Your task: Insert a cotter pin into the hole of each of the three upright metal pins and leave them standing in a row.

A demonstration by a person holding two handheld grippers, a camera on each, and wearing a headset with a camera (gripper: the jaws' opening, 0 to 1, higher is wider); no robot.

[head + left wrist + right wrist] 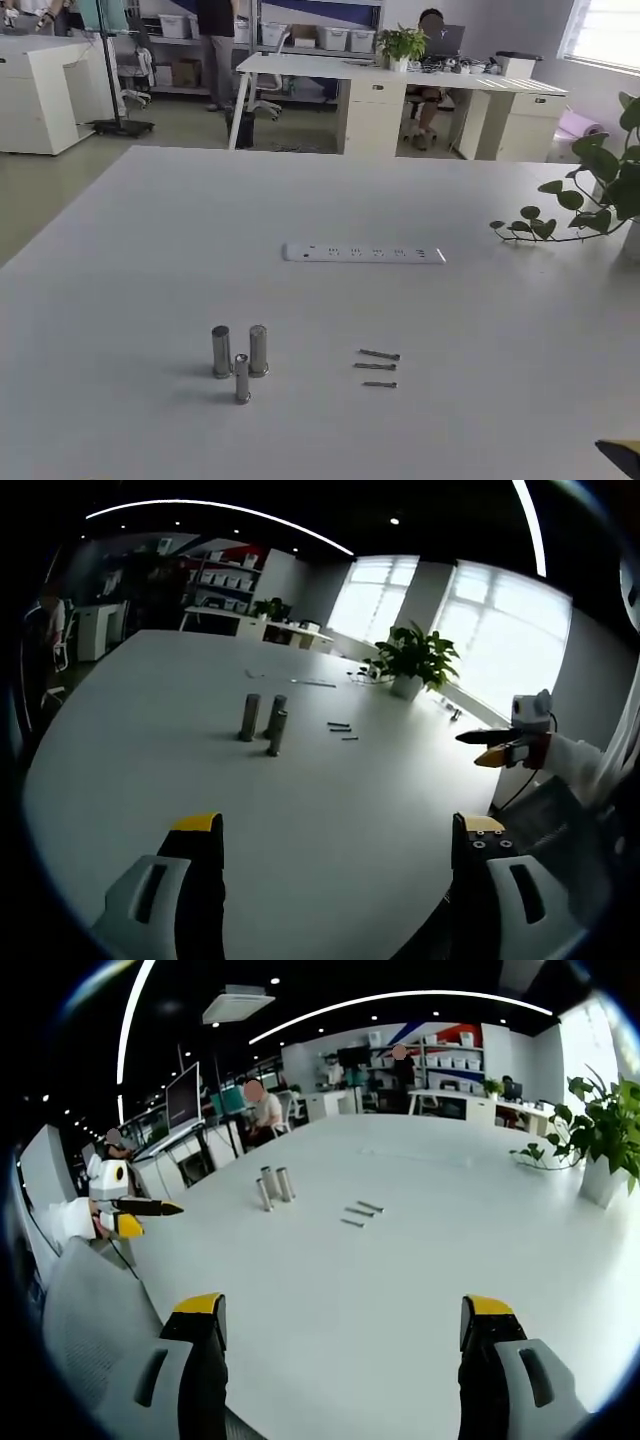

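The left gripper is hovering above the near edge of the white table, its 2 yellow-tipped jaws standing wide apart and gripping nothing. The right gripper is doing the same on its side: jaws spread wide, nothing between them, the tabletop showing in the gap. Each tool is showing up in the other's view, held out off the table's edge.

Out on the table, the 3 metal pins are standing upright in a tight cluster, 2 side by side at the back and a shorter-looking 1 in front, between them. To their right, clear of them, the 3 cotter pins are lying flat and loose, roughly parallel, one behind the other. None is sitting in a pin.

Farther back a white power strip is lying across the table, and a potted plant is trailing leaves over the far right edge.
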